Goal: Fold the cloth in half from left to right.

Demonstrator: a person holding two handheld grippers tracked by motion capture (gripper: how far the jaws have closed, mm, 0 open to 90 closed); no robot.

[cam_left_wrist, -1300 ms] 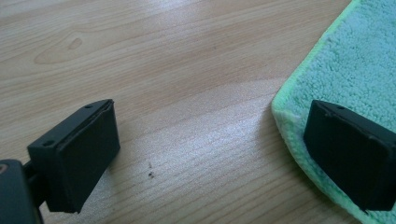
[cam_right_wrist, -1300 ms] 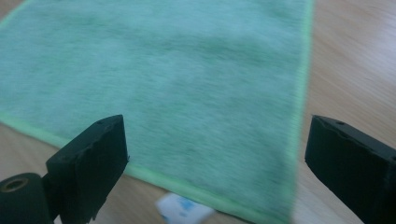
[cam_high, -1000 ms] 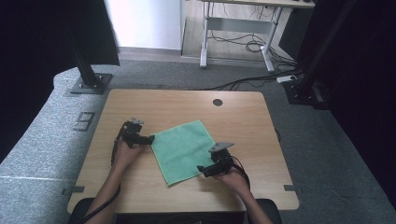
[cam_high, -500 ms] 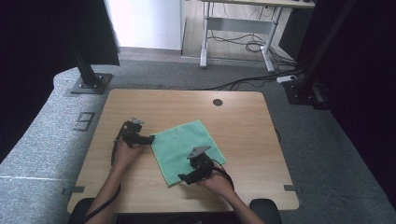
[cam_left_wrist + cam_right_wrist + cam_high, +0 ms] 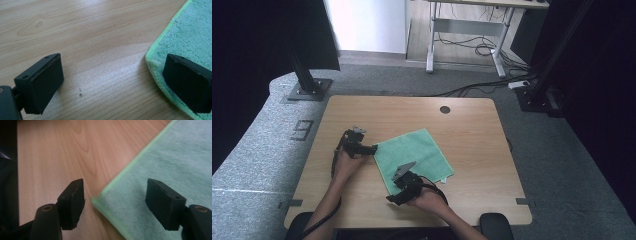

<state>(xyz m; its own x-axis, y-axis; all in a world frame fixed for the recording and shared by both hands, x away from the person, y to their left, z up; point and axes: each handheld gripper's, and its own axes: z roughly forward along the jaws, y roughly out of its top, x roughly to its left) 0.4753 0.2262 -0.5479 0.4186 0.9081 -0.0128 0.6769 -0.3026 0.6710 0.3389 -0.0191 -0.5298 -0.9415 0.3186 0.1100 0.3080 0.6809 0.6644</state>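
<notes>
cloth: square green microfibre towel [image 5: 414, 157] flat at lower centre of light wooden table [image 5: 472, 130] | right gripper [image 5: 113, 200]: jaws apart, just closing, straddling near corner, unpinched | left gripper [image 5: 110, 75]: jaws wide, astride left corner | nearer: right

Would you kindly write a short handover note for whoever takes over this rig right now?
Left gripper: open at the green cloth's left corner, one jaw over the hem, not pinching.
Right gripper: open, jaws have just been closing, straddling the near corner.
Cloth lies flat and unfolded on the wooden table.
Done: both grippers placed at corners.
Left: probably pinch both corners, then lift or fold.
</notes>
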